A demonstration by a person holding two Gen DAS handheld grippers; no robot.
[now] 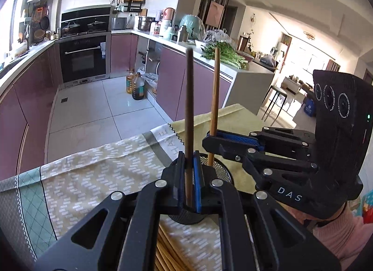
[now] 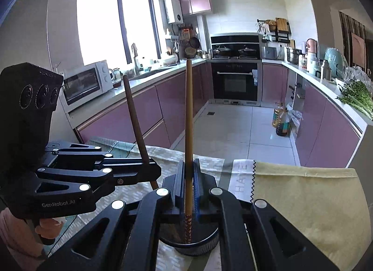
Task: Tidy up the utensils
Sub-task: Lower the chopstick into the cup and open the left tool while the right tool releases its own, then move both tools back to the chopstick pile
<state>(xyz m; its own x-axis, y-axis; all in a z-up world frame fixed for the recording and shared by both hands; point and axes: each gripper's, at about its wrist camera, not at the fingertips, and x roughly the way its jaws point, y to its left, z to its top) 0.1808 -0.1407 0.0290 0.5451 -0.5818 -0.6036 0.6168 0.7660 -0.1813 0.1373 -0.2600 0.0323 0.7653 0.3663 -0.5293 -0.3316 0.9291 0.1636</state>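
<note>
My left gripper (image 1: 189, 177) is shut on a dark brown chopstick (image 1: 188, 112) and holds it upright over a black mesh cup (image 1: 221, 170). My right gripper (image 2: 188, 187) is shut on a lighter chopstick (image 2: 188, 119), also upright, its patterned lower end inside the cup (image 2: 198, 245). Each gripper shows in the other's view: the right one (image 1: 211, 137) on its light chopstick (image 1: 215, 98), the left one (image 2: 150, 166) on its dark chopstick (image 2: 135, 117). Several more chopsticks (image 1: 167, 254) lie on the cloth below my left gripper.
The cup stands on a table with a patterned cloth (image 1: 93, 173) and a yellow cloth (image 2: 303, 201). Beyond the table's edge is the kitchen floor (image 1: 93, 108), with purple cabinets, an oven (image 2: 235, 82) and oil bottles (image 2: 282, 121).
</note>
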